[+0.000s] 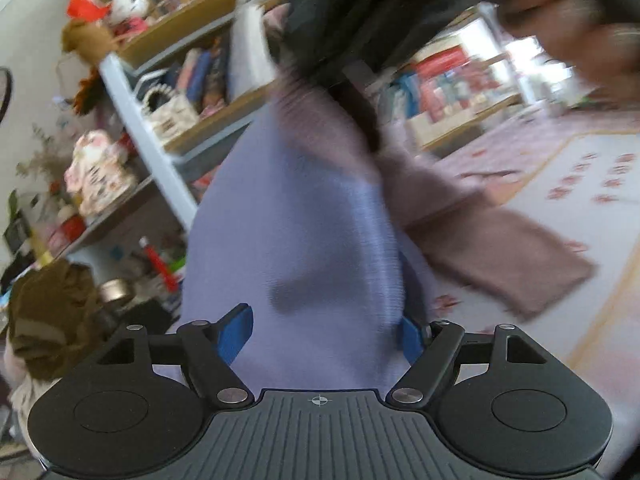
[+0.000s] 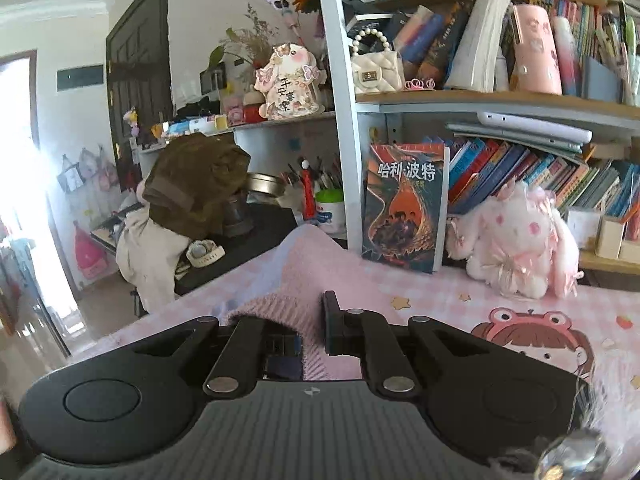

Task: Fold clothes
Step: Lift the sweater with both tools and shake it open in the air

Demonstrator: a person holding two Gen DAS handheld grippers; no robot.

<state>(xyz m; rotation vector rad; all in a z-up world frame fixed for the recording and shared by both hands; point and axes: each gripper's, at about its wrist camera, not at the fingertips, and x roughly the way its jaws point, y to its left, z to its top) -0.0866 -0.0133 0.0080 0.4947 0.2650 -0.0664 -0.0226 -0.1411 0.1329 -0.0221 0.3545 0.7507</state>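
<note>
A knit garment [image 1: 288,216], lavender with a mauve sleeve [image 1: 500,256], hangs blurred in the left wrist view. Its sleeve trails onto the table to the right. My left gripper [image 1: 324,332] is open, its blue fingers [image 1: 236,332] wide apart with the lavender cloth draped between them. A dark shape and a person's hand [image 1: 592,44] hold the cloth's top. In the right wrist view my right gripper [image 2: 304,332] is shut on a pink ribbed edge of the garment [image 2: 276,308]. The cloth hides its left finger and rises in a peak just ahead.
A pink cartoon-print cover [image 2: 520,320] lies over the table. At the back stand a bookshelf [image 2: 344,120], an upright book [image 2: 404,208] and a pink plush toy [image 2: 516,244]. A brown and cream clothes pile [image 2: 192,184] sits to the left, by a dark desk.
</note>
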